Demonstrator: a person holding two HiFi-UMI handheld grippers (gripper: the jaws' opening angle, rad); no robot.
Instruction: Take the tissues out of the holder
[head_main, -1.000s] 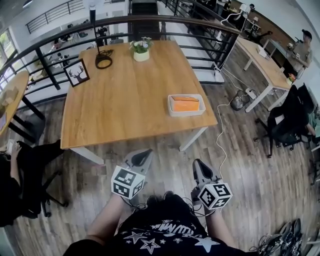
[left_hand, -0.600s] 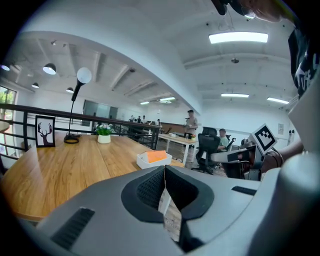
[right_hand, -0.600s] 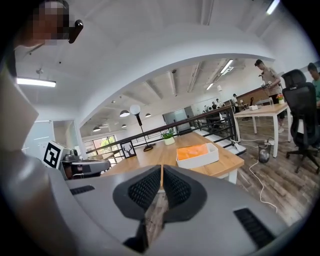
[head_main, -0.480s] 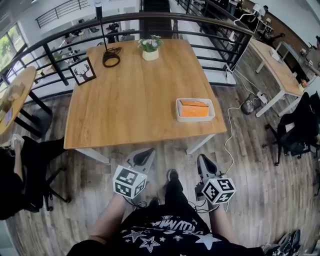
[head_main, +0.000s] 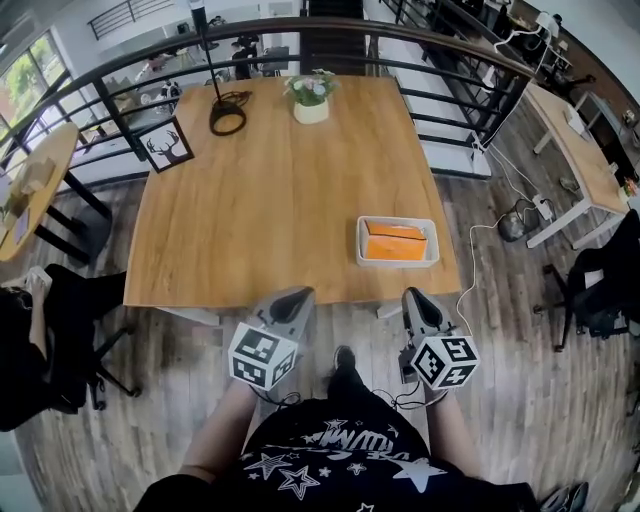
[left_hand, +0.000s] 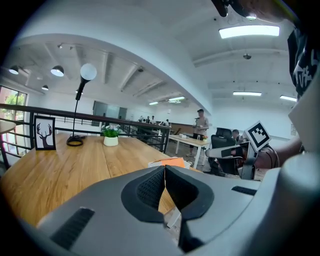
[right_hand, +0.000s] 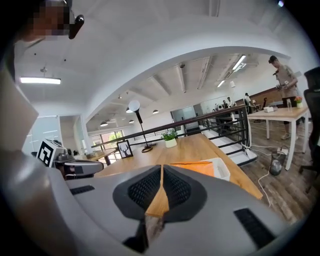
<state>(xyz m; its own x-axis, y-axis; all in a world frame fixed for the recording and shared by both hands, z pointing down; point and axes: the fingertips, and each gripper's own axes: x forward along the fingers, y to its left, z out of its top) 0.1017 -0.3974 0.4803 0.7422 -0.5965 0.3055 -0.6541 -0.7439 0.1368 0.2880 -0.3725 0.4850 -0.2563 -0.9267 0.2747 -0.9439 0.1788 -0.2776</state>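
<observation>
Left claw (head_main: 294, 298), right claw (head_main: 416, 298) nearer table (head_main: 270, 200)

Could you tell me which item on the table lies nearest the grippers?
The white rectangular holder with the orange tissues, by the near right edge; potted plant, lamp and deer picture stand far back.

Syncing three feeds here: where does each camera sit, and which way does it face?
Head view: on the head, facing steeply down at the table; left gripper, right gripper, forearms show.
Left gripper view: on that gripper, along its shut jaws across the table; right gripper at right.
Right gripper view: on that gripper, along its shut jaws toward the holder; left gripper at left.
Shared: all show the holder.
</observation>
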